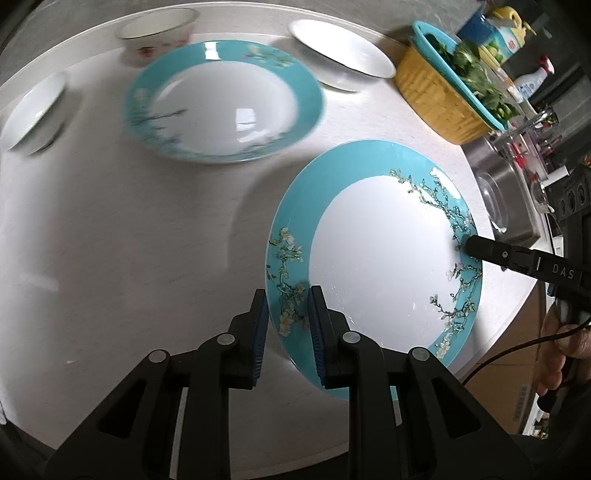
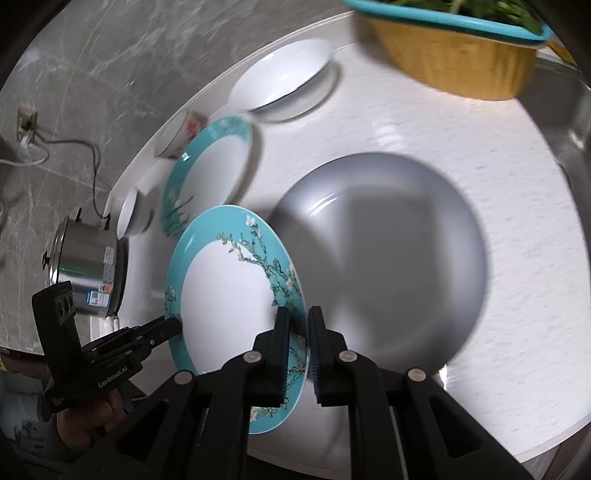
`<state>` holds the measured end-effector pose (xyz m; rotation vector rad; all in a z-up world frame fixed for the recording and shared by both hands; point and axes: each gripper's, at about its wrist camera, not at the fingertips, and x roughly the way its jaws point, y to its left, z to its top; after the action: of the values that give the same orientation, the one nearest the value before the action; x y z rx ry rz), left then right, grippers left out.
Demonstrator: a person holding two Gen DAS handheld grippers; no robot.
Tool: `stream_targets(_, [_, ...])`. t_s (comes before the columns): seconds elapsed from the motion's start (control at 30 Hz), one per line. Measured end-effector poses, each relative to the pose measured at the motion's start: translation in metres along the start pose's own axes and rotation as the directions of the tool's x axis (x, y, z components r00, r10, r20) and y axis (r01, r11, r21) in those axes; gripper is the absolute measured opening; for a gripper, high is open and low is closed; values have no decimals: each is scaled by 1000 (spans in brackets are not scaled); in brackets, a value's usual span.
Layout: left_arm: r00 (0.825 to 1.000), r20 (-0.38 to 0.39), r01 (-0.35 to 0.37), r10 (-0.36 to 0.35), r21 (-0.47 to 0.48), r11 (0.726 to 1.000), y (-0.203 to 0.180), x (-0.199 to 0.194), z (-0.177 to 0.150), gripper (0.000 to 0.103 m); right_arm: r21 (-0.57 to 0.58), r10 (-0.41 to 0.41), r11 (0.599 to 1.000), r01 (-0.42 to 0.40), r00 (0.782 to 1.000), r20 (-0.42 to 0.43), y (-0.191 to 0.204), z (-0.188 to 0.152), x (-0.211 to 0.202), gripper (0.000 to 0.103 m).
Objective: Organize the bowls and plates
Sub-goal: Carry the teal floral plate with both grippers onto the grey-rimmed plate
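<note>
Plates first: one teal-rimmed blossom plate (image 1: 373, 254) is up off the white counter (image 1: 110, 240), filling the lower right of the left wrist view. The left gripper (image 1: 286, 332) pinches its near rim, jaws narrow; the right gripper (image 2: 297, 347) clamps the opposite rim. A twin plate (image 1: 225, 101) sits flat at upper centre, the likely stacking target. Nothing looks stacked yet: the shallow white dish (image 1: 341, 53), the red-patterned bowl (image 1: 155, 33) and the small white bowl (image 1: 33, 110) sit apart along the far edge. Most of the job remains, I'd say. Motion blur smears the far dishes, and in the right wrist view the plate's shadow darkens the counter below.
</note>
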<state>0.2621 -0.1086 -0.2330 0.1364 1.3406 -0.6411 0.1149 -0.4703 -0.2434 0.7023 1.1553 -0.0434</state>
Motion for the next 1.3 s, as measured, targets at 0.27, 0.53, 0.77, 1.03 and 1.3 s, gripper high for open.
stream_targets(0.27, [1000, -13, 1, -1, 16, 1000, -55, 32, 24, 19, 13, -21, 1000, 21, 1000, 3, -50, 23, -14, 13])
stream_targets(0.53, [999, -36, -30, 31, 22, 999, -81, 62, 34, 19, 24, -17, 1000, 17, 1000, -24, -82, 32, -6, 13])
stream_targets(0.77, [995, -22, -100, 101, 49, 994, -95, 70, 41, 20, 9, -20, 1000, 20, 999, -35, -90, 34, 3, 13])
stream_targets(1.03, [980, 20, -199, 198, 114, 973, -113, 74, 45, 21, -46, -75, 996, 74, 997, -15, -85, 35, 5, 14])
stream_targets(1.3, [965, 61, -263, 256, 186, 947, -127, 78, 43, 21, -158, -196, 968, 197, 980, 24, -65, 31, 9, 17])
